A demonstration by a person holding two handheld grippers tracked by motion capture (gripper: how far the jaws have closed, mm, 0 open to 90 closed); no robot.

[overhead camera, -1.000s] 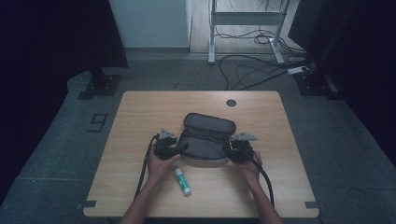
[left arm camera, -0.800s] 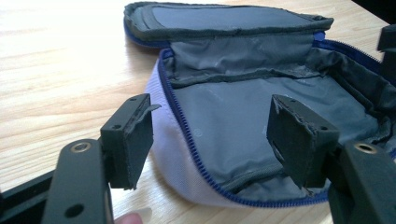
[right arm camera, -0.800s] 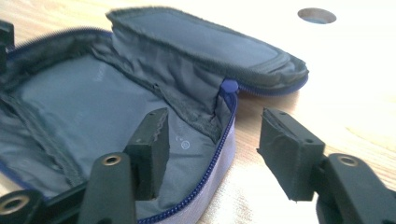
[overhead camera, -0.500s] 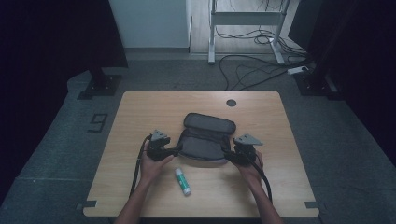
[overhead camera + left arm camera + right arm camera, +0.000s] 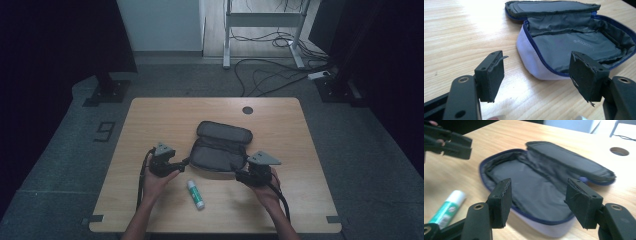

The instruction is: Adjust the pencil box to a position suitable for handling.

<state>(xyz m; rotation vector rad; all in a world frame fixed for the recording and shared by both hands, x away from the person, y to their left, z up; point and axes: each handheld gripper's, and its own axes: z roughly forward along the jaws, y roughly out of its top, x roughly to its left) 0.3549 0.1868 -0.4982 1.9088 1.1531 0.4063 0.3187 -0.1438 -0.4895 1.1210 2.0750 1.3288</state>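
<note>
We hold a claw in each hand over the wooden counter (image 5: 150, 120), either side of an unzipped grey pouch (image 5: 220, 152) whose lid is folded back. The left claw (image 5: 184, 163) stands spread, its jaws having just been opening, with nothing between them; in the left gripper view the pouch's pale, blue-zipped end lies just ahead of the pads, apart from them. The right claw (image 5: 239, 175) is likewise spread and empty after widening its jaws, and in the right gripper view the near rim of the pouch (image 5: 529, 187) sits just beyond its fingertips, the grey lining showing between the two jaws. A green-and-white glue stick (image 5: 196, 193) lies flat on the counter between our hands, nearer us than either claw, touching neither.
</note>
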